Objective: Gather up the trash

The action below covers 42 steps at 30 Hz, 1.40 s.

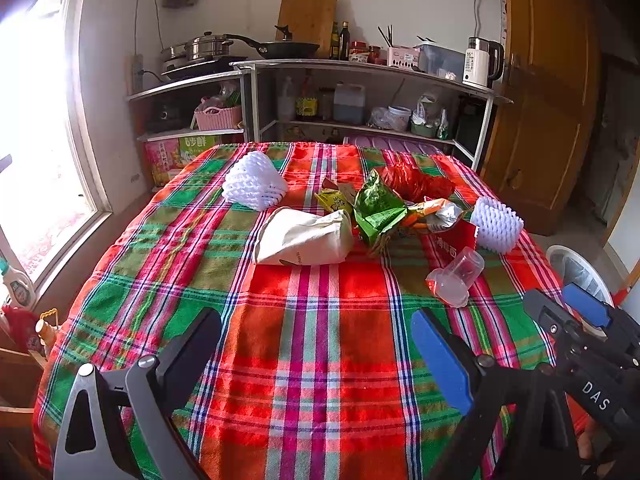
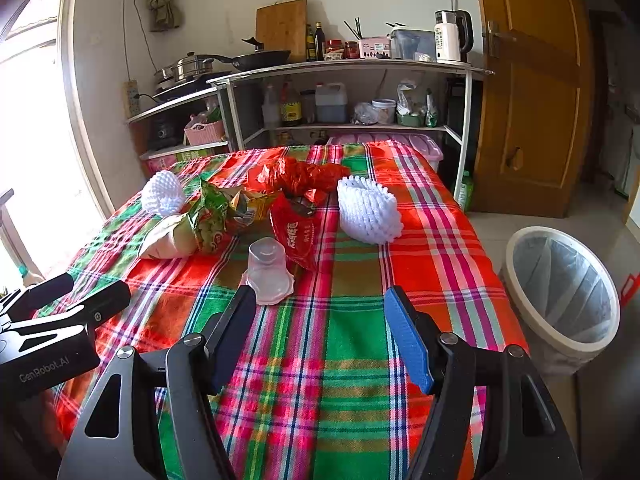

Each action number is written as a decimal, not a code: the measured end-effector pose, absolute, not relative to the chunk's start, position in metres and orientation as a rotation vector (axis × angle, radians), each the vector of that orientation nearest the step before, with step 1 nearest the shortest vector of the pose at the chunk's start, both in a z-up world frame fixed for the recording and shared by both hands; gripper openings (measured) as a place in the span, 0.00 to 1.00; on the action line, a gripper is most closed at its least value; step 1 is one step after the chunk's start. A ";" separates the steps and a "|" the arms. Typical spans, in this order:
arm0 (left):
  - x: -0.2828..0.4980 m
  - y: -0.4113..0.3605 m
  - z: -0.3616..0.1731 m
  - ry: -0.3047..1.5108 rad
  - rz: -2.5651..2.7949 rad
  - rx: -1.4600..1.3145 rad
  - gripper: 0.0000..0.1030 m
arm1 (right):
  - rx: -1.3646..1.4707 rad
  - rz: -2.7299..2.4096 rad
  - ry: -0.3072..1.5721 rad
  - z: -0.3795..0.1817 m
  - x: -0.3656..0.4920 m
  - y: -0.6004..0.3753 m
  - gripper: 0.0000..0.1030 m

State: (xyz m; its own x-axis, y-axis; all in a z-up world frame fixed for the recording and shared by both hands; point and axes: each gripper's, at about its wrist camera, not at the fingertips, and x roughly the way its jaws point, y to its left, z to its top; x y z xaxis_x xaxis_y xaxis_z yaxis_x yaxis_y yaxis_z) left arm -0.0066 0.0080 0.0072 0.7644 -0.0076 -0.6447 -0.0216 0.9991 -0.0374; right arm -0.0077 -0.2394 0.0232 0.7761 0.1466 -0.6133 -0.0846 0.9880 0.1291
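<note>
Trash lies on the plaid tablecloth (image 1: 312, 344): a cream paper bag (image 1: 304, 238), a green wrapper (image 1: 378, 210), a crumpled red plastic bag (image 1: 416, 182), a red packet (image 2: 298, 236), two white foam nets (image 1: 254, 182) (image 1: 496, 224) and a clear plastic cup (image 1: 456, 276) on its side. The cup also shows in the right wrist view (image 2: 268, 270), just beyond my open, empty right gripper (image 2: 320, 324). My left gripper (image 1: 316, 348) is open and empty above the table's near part. A white lined trash bin (image 2: 560, 292) stands on the floor right of the table.
A metal shelf unit (image 1: 360, 92) with pots, bottles and a kettle stands behind the table. A wooden door (image 1: 540, 80) is at the right. A bright window (image 1: 36, 140) is at the left. Bottles stand low at the left (image 1: 18, 284).
</note>
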 end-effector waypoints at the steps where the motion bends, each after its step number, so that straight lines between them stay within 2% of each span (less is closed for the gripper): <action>1: -0.007 0.008 0.008 0.700 0.008 -0.044 0.94 | 0.096 0.125 0.671 0.023 -0.008 -0.239 0.65; 42: -0.009 0.007 0.013 0.697 0.002 -0.045 0.94 | 0.101 0.131 0.661 0.026 -0.009 -0.236 0.65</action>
